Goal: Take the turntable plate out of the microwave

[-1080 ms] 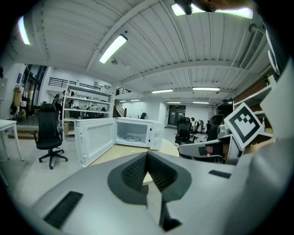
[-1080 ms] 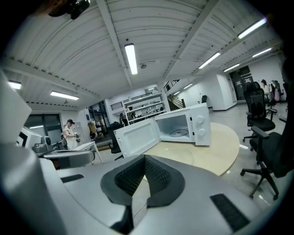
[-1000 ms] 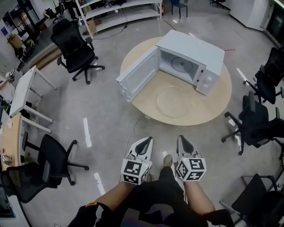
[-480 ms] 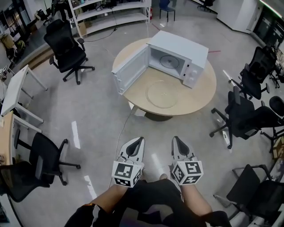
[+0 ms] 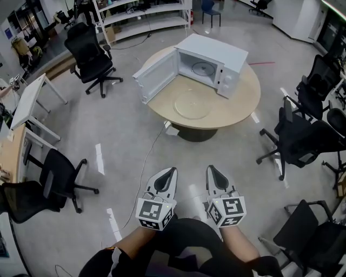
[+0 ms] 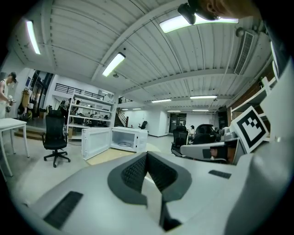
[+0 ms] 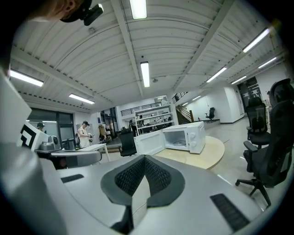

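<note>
Both grippers: the left gripper [image 5: 168, 172] and right gripper [image 5: 211, 170] sit side by side, each with its jaws pressed together on nothing.
Turntable plate: the clear glass turntable plate [image 5: 192, 104] lies flat on the table, well ahead of both grippers and just in front of the microwave [image 5: 216, 53].
Microwave: its door [image 5: 157, 77] is swung wide toward the left gripper's side. A round shape shows on the cavity floor; what it is I cannot tell.
Progress: it looks done, since the plate is already out and neither gripper is near it.
Surface: round wooden table [image 5: 240, 105], carrying only the microwave and the plate.
Room: grey floor [image 5: 124, 135] with a cable [image 5: 150, 154] trailing back toward the grippers. Office chairs [image 5: 92, 54] stand off to either side, and shelving [image 5: 143, 16] lies far beyond the table.
</note>
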Demonstrator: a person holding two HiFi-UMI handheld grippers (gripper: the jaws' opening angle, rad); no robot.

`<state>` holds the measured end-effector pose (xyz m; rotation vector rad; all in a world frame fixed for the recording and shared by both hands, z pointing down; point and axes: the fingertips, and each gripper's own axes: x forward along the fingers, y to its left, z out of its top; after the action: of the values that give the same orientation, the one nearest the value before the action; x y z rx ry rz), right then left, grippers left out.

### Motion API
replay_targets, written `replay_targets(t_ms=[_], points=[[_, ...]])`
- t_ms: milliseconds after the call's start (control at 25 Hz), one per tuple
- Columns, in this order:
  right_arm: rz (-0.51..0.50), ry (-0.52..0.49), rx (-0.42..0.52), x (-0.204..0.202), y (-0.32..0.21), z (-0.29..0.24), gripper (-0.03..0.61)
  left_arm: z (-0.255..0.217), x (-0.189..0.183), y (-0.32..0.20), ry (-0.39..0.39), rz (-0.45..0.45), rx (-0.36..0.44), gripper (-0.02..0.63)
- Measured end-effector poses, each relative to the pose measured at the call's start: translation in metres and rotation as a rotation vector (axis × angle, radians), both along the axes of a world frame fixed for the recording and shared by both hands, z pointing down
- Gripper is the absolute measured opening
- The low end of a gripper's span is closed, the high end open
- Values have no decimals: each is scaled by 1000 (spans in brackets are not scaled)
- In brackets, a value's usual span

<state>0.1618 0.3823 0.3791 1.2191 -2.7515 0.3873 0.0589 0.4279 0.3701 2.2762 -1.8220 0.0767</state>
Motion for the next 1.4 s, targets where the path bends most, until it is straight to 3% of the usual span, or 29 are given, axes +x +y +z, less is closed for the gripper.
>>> replay_targets(t_ms=[160, 520, 1400], points=[[-21, -10, 15, 33, 22, -3, 18, 0, 35, 25, -16, -19, 4, 46], [-43, -2, 28, 74, 62, 8, 17, 13, 69, 67, -22, -79, 4, 46], [-56, 8, 54, 80, 65, 7, 15, 10, 74, 74, -29, -127, 19, 46]])
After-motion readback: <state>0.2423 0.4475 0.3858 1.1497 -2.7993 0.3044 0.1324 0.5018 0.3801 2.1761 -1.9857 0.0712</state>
